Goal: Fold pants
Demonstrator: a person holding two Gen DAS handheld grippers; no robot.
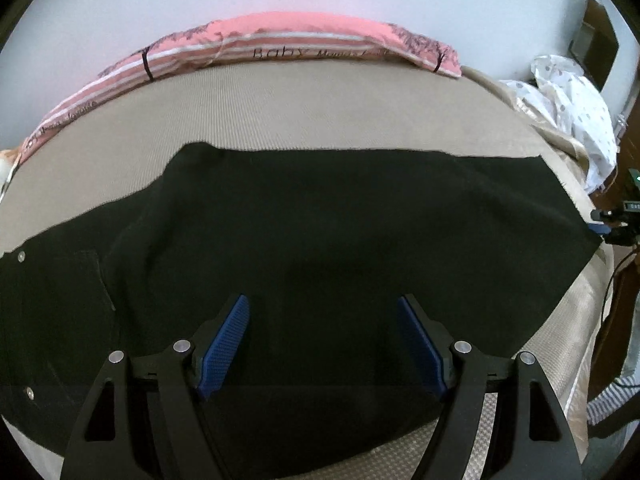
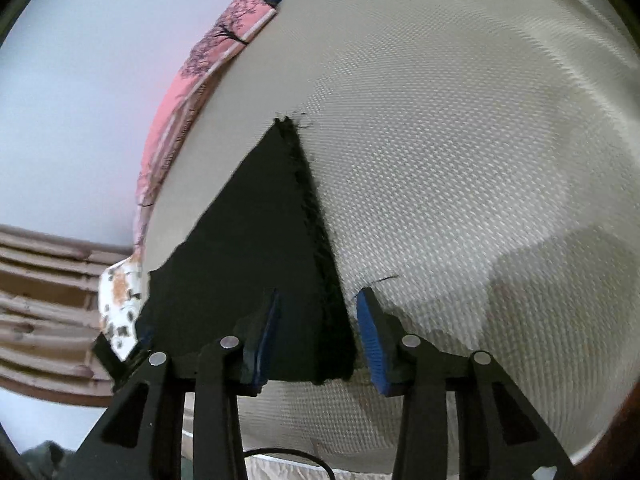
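Lying flat across the beige mat [image 1: 304,120], the black pants [image 1: 320,220] seem to be already folded once along their length, one leg over the other; this is my judgement from the single wide band of cloth in the left view. The waist end, with a pocket and two metal studs [image 1: 21,256], is on the left of that view, and the hem end reaches toward the mat's right border.

The left gripper [image 1: 323,344] hangs over the middle of the pants with its jaws wide apart and nothing between its blue pads [image 1: 224,348]. I cannot tell if the pads touch the cloth.

The right gripper [image 2: 318,334] is at the frayed hem [image 2: 316,216]. Its jaws are partly apart, the hem corner lies between them, and a gap shows beside the right pad [image 2: 370,344], so it does not clamp the cloth.

The step in hand looks like preparing the second fold, hem toward waist. The next move asks the right gripper to close firmly on both layers of the hem, then to carry them over the pants while the left one holds the middle down or takes the other corner.

Writing can be read on the pink striped cloth [image 1: 300,38] behind the mat: the word "Baby", then script too small to read.
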